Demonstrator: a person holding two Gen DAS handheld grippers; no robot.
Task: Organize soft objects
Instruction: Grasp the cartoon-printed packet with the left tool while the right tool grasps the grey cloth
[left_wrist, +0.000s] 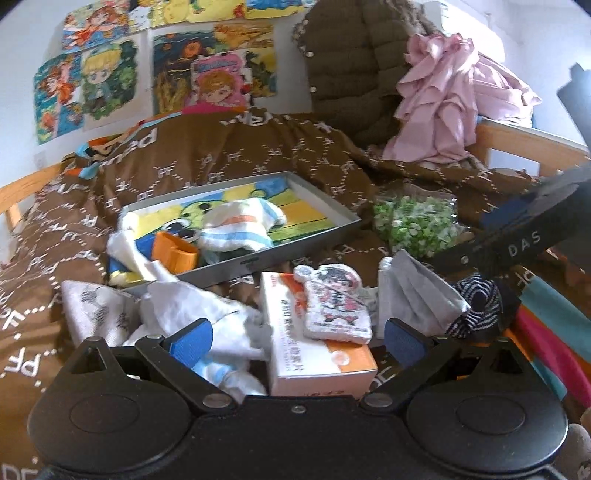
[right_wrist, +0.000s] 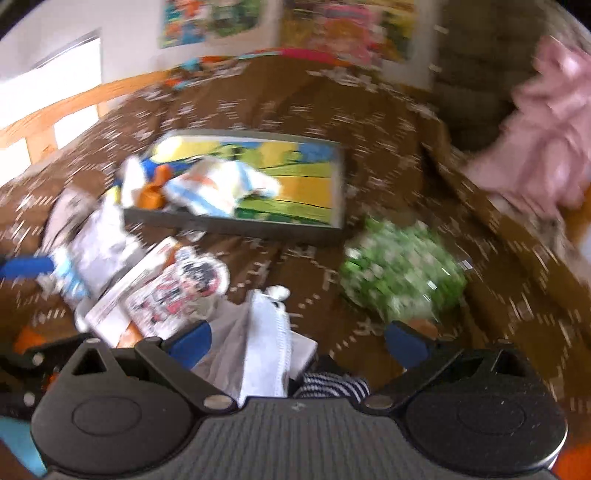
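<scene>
Few soft things are sorted yet, by the look of it. On a brown bedspread (left_wrist: 229, 155), a grey tray (left_wrist: 295, 243) holds a striped white cloth (left_wrist: 240, 225) and an orange cup (left_wrist: 177, 253). Left of it, loose white cloths (left_wrist: 192, 306) lie near the left gripper (left_wrist: 295, 338), fingers apart and empty. Then come a box (left_wrist: 321, 365) with a cartoon pouch (left_wrist: 334, 302) on top, a grey cloth (left_wrist: 413, 295) and a striped sock (left_wrist: 476, 306), both beneath the right gripper (right_wrist: 299, 341), also spread and empty. These remain to be tidied.
</scene>
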